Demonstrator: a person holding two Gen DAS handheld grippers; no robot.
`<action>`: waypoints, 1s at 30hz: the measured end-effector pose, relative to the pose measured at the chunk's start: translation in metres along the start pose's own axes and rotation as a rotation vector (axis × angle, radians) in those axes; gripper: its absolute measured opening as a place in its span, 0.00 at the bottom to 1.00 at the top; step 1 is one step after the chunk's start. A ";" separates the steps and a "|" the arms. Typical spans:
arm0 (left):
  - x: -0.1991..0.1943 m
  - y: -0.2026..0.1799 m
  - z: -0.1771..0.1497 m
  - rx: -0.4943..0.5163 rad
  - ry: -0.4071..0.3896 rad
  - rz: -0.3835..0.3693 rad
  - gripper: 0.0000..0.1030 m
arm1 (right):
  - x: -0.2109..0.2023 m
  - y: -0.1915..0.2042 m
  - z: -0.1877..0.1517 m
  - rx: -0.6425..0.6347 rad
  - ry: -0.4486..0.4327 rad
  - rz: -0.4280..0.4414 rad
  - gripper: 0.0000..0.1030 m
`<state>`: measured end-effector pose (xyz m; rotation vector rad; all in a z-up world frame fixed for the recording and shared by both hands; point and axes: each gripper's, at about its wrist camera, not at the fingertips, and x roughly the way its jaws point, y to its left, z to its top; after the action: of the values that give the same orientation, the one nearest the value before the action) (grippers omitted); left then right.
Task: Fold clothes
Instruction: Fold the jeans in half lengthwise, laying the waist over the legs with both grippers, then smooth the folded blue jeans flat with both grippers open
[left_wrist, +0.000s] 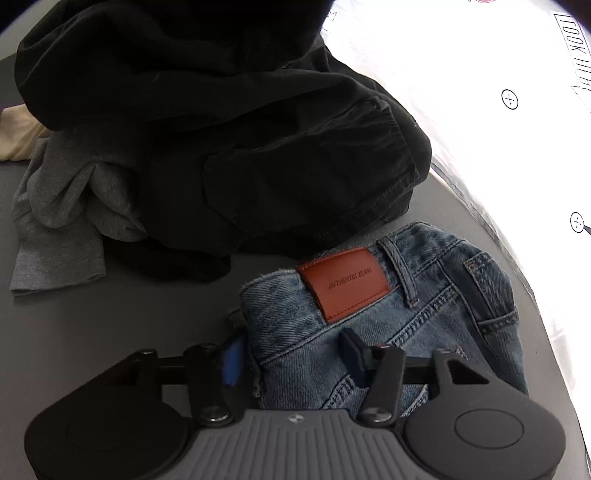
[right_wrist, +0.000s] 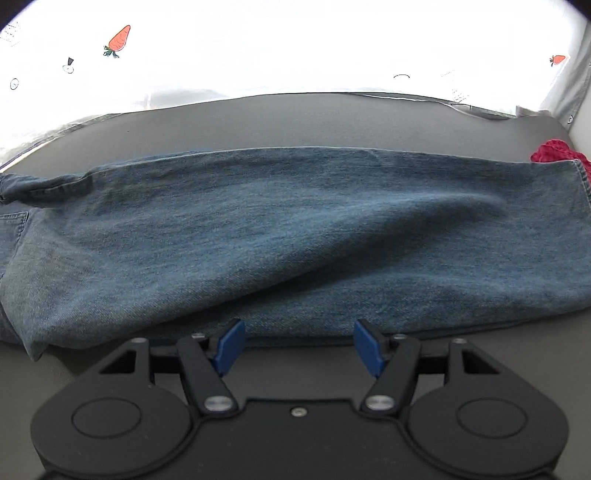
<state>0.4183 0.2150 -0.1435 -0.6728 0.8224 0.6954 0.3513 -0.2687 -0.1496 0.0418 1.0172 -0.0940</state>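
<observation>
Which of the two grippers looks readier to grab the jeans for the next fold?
Left. The left gripper has open jaws straddling the jeans at the waistband; the right gripper is open just short of the leg.

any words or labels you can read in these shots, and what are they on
"AUTHENTIC JEANS" on the brown leather patch at the waistband of the blue jeans.
"LOOK HERE", partly cut off, on the white printed sheet.
Small print at the corners of the white sheet in the right wrist view: too small to read.

Blown-out backdrop glare; fisheye-warped edges
</observation>
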 end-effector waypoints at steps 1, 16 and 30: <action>-0.006 0.000 0.001 -0.004 -0.017 -0.005 0.26 | 0.000 0.001 -0.001 -0.002 0.003 0.006 0.64; -0.053 0.027 -0.024 0.090 -0.073 0.045 0.59 | -0.012 0.012 -0.021 -0.124 -0.002 0.041 0.62; -0.138 -0.113 -0.222 1.305 -0.047 -0.577 0.71 | 0.008 0.073 -0.071 -0.897 -0.257 -0.296 0.36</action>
<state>0.3448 -0.0589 -0.1138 0.3106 0.7972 -0.3959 0.3026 -0.1904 -0.1946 -0.9176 0.7295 0.0925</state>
